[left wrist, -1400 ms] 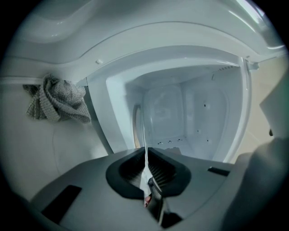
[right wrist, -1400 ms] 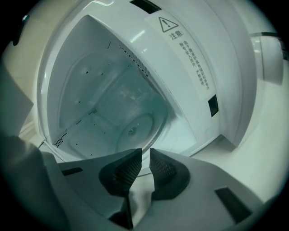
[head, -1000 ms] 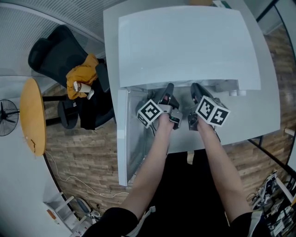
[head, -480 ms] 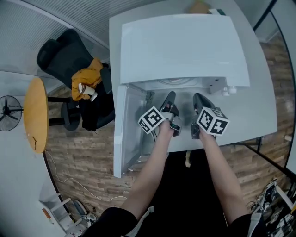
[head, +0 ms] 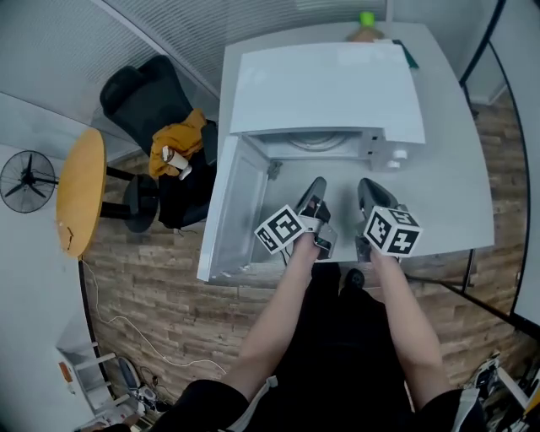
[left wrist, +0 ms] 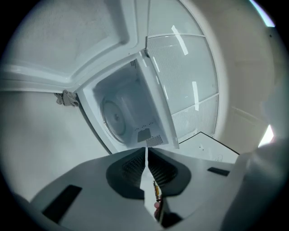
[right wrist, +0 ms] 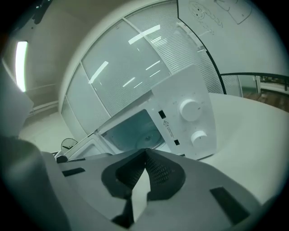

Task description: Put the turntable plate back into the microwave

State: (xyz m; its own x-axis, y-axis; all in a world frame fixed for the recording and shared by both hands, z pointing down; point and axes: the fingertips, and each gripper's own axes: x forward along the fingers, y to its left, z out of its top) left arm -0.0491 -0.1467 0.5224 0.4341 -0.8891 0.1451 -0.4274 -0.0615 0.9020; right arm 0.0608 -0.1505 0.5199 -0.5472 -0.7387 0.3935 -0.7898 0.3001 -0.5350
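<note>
The white microwave point(head: 325, 89) stands on a white table with its door point(head: 228, 211) swung open to the left. The glass turntable plate point(head: 316, 142) lies flat inside the cavity, and it also shows in the left gripper view as the plate point(left wrist: 115, 118) and in the right gripper view as the plate point(right wrist: 144, 135). Both grippers hang in front of the opening, clear of the cavity. My left gripper point(head: 317, 187) has its jaws closing, all but together, with nothing between them. My right gripper point(head: 366, 187) is shut and empty.
Two knobs point(right wrist: 189, 108) sit on the microwave's right panel. A green bottle point(head: 365, 21) stands behind the microwave. Left of the table are a black chair with a yellow garment point(head: 177, 139), a round wooden table point(head: 80, 190) and a fan point(head: 25, 181).
Both grippers have drawn back out of the microwave opening toward me and risen. The plate inside the cavity has come into view.
</note>
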